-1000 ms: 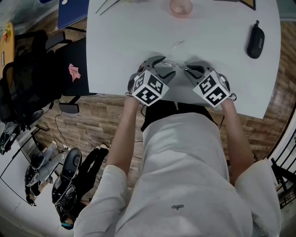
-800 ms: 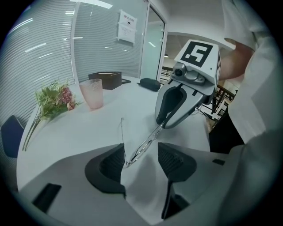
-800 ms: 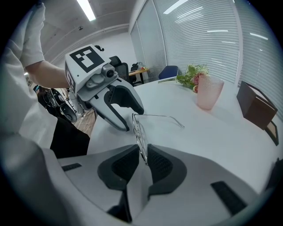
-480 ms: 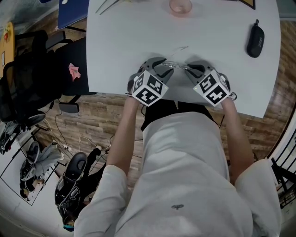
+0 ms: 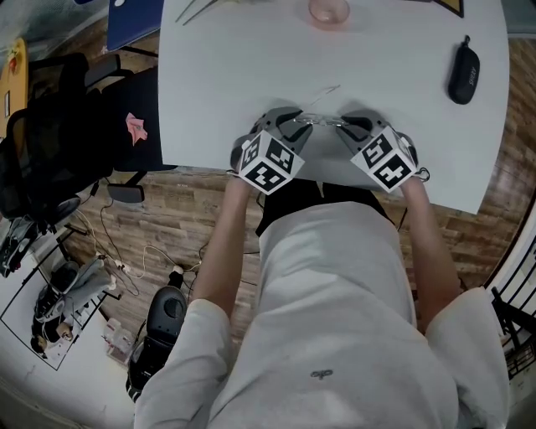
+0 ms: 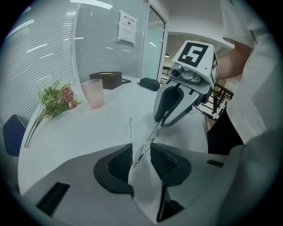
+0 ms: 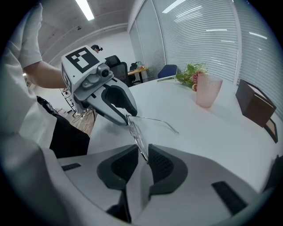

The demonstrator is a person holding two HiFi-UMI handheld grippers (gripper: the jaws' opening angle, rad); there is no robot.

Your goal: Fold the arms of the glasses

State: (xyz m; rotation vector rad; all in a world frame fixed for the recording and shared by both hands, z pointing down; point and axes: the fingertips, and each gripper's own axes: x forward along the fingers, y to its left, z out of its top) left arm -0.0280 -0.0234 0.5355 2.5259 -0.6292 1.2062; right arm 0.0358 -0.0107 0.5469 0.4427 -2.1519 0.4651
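Note:
Thin wire-rimmed glasses (image 5: 318,120) hang just above the white table (image 5: 234,75), held between my two grippers. My right gripper (image 5: 345,126) is shut on one end of the glasses (image 7: 137,132); its jaws have just eased open slightly, the rim still pinched between the pads. My left gripper (image 6: 141,159) has just been closing around the other end of the glasses (image 6: 148,141). The hinge rests against one pad, and a gap shows to the other. One temple arm (image 7: 159,121) sticks straight out from that end, over the table.
A pink cup (image 5: 327,10) and flowers (image 6: 55,97) stand at the table's far side, with a dark box (image 7: 254,103) nearby. A black glasses case (image 5: 462,71) lies at the far right. A black chair (image 5: 50,142) stands left of the table.
The left gripper's jaws have narrowed around the glasses' end. The temple arm that sticks out now shows longer and has swung slightly. Neither hand has shifted.

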